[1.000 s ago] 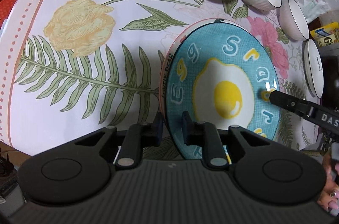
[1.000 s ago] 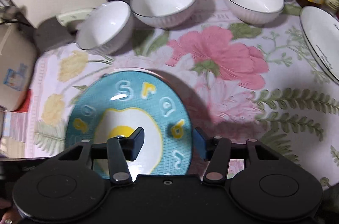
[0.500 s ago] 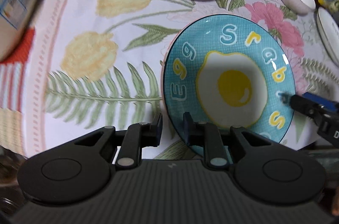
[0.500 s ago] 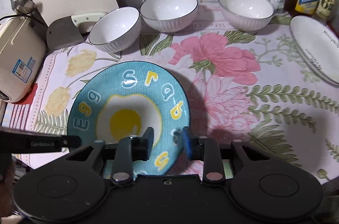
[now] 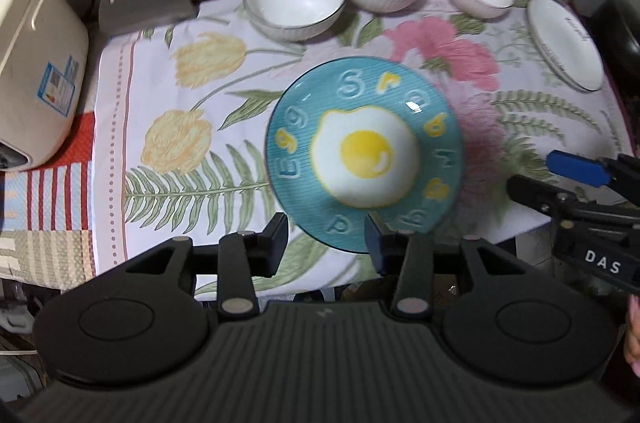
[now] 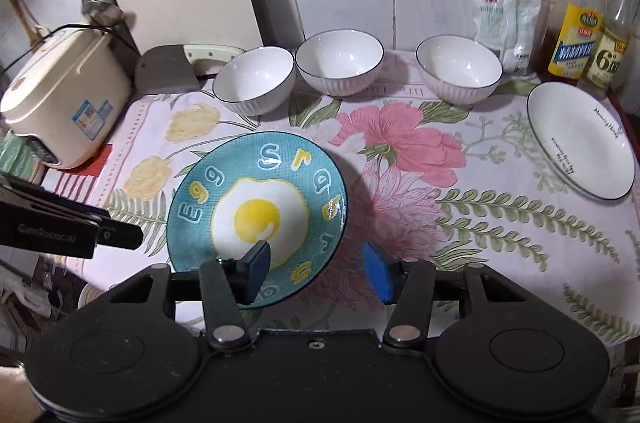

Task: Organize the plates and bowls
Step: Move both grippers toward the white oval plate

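teal egg plate (image 6: 256, 219) lies flat on the floral cloth (image 6: 460, 223), free of both wide-open grippers, left (image 5: 326, 235) and right (image 6: 316, 271); white bowls (image 6: 339, 61) line the wall, likely awaiting stacking.

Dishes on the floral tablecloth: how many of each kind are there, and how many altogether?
White bowls: 3 — left, middle, right
Blue egg plate: 1
White plate: 1
Total: 5 dishes
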Motion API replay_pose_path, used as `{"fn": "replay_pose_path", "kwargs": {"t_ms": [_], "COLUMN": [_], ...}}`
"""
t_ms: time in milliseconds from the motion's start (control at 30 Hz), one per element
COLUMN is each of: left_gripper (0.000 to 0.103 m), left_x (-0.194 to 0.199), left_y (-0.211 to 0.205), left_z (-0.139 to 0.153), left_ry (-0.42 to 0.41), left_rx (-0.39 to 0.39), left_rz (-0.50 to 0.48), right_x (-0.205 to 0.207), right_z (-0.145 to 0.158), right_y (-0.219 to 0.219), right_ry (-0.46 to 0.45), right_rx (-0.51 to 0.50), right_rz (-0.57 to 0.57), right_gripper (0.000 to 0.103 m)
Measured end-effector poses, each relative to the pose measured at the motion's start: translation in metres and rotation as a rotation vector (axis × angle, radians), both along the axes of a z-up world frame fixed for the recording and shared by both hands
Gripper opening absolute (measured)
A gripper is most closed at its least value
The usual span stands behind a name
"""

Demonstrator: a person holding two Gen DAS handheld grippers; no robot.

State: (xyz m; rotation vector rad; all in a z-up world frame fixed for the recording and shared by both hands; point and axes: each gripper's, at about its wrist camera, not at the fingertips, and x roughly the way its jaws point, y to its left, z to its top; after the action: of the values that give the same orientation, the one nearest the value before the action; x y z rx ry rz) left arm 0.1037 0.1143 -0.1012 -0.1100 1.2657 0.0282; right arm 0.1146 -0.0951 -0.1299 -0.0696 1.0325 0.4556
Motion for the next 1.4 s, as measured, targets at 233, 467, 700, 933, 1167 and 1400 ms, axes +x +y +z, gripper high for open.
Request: {"fn": "replay_pose_path", "kwargs": {"t_ms": [233, 467, 700, 933, 1167, 1400], "left_gripper": [0.056, 0.063, 0.065, 0.066, 0.072, 0.075], "left_x": [-0.008, -0.009, -0.001, 0.014, 0.037, 0.06], "left_y": [-0.037, -0.078, -0.135, -0.189, -0.231, -0.256], "left_z": [0.036, 0.071, 0.092, 0.098, 0.09, 0.071], "left_ry": [-0.006, -0.057, -0.106, -0.144, -0.171, -0.185], "left_rx": [0.014, 0.017, 0.036, 0.029, 0.031, 0.028], "left_rz": [-0.009, -0.017, -0.059, -0.085, -0.077, -0.032], "right_x": [-0.006, -0.001, 0.011, 0.024, 0.046, 0.078], "right_z": [0.031, 0.065, 0.091, 0.104, 0.103, 0.092], "right_y": [-0.043, -0.089, -0.134, -0.181, -0.227, -0.271], "right_ry": [0.032, -0.012, -0.081, -0.092, -0.127, -0.186], "right_rx": [0.065, 0.055, 0.02, 0.037, 0.002, -0.014], "right_rz": [0.057, 0.091, 0.13, 0.135, 0.107, 0.057], "right_gripper": [0.069, 0.069, 0.069, 0.069, 0.07, 0.07]}}
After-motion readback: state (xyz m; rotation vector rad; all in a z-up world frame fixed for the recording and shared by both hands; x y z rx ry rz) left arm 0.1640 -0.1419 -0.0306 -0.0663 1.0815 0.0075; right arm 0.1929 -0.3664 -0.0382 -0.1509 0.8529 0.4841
